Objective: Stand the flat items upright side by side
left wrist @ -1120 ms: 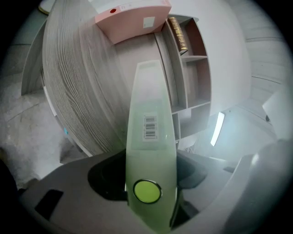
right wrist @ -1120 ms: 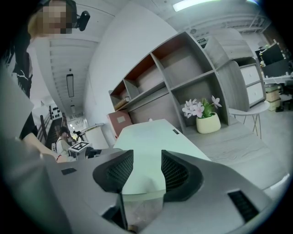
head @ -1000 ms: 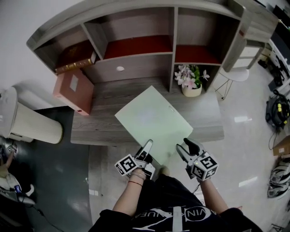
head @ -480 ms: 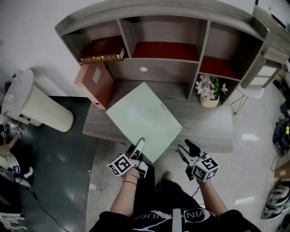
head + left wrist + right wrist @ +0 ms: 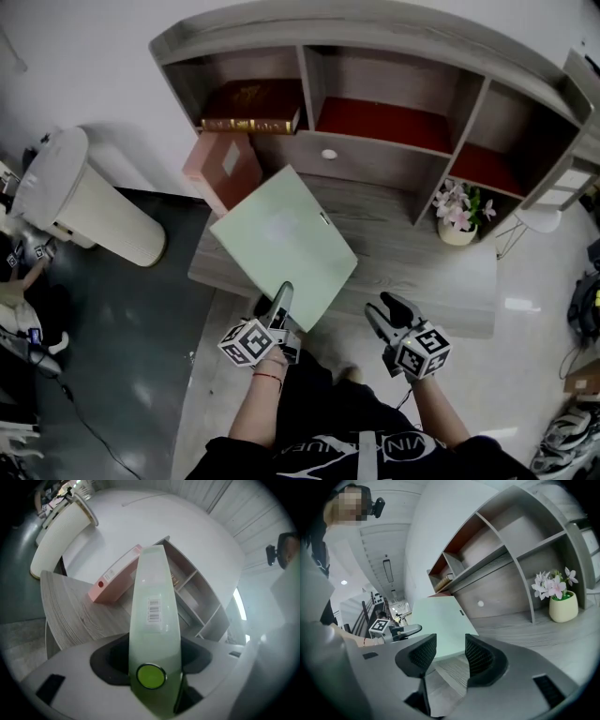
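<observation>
A pale green binder (image 5: 281, 244) is held by its near corner in my left gripper (image 5: 281, 300), above the left part of the grey desk (image 5: 412, 267). In the left gripper view its spine (image 5: 152, 616), with a barcode and a green finger ring, runs away from me between the jaws, which press on both sides. A pink binder (image 5: 223, 167) leans at the desk's left end against the shelf unit; it also shows as the pink binder (image 5: 115, 576) beyond the green spine. My right gripper (image 5: 382, 314) hangs open and empty at the desk's front edge, to the right of the green binder (image 5: 440, 620).
A brown book (image 5: 251, 98) lies flat in the shelf unit's left compartment. A pot of pale flowers (image 5: 457, 217) stands at the desk's right, under the shelves. A white bin (image 5: 84, 202) stands on the floor left of the desk.
My left gripper has carried the green binder leftward across the desk, closer to the pink binder. The right gripper has stayed open near the front edge.
</observation>
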